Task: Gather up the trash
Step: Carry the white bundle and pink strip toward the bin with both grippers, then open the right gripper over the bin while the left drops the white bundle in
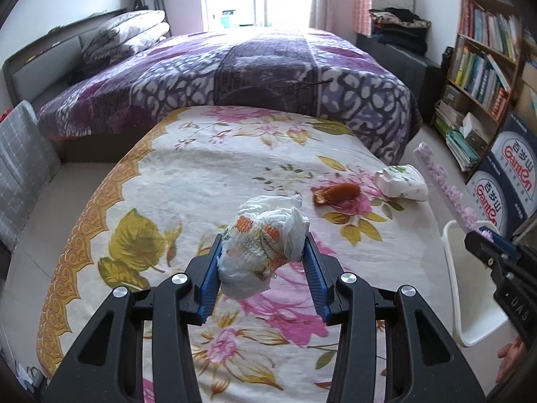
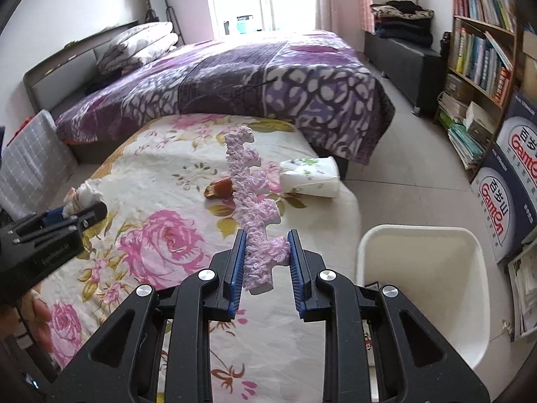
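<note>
Our left gripper (image 1: 263,252) hovers level above the floral sheet (image 1: 167,174), jaws clamped on a crumpled white wad (image 1: 265,252). Our right gripper (image 2: 266,258) pinches a lilac foam strip (image 2: 250,194) upright beside the white bin (image 2: 419,268).

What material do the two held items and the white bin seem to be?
Crumpled wad: thin plastic film with soft paper or fabric, judging by glossy wrinkles.
Pink strip: probably foam; white core, fuzzy matte surface.
White bin: likely smooth moulded plastic with a slight sheen.
</note>
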The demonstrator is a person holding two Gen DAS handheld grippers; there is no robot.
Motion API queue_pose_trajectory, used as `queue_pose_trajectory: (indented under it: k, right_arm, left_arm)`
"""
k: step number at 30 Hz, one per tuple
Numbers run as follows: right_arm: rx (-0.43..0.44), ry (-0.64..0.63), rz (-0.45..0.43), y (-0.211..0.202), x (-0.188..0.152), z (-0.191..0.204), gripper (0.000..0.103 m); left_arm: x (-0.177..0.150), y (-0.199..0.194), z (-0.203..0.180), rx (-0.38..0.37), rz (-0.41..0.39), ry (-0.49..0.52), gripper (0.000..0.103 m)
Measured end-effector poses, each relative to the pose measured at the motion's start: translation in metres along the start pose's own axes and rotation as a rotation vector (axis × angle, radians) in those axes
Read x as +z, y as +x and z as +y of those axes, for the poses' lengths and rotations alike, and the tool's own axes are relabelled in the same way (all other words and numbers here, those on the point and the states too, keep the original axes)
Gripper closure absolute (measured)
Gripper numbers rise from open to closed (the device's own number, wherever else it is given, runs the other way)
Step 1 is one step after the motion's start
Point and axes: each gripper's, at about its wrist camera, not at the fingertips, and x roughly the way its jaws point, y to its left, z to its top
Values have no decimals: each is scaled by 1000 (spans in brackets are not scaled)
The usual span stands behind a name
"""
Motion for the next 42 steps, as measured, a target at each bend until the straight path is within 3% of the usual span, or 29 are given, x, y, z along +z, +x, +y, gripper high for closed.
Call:
queue_pose_trajectory:
  k: [18, 31, 38, 41, 42]
  right_arm:
    - [-96, 115, -20, -25, -2, -72, 79]
    - [-180, 180, 42, -31, -18, -123, 79]
    - [-239, 232, 120, -27, -31, -152, 76]
    - [-263, 268, 144, -27, -37, -167, 68]
    - [-273, 277, 145, -28, -38, -170, 60]
  left_arm:
    - [2, -5, -61, -68, -18, 78, 58]
    - [-3, -2, -104, -115, -8, 140, 58]
    - [-6, -3, -133, -151, -9, 182, 58]
    - [-7, -3, -146, -168, -8, 198, 58]
    - [-7, -3, -150, -173, -9, 204, 58]
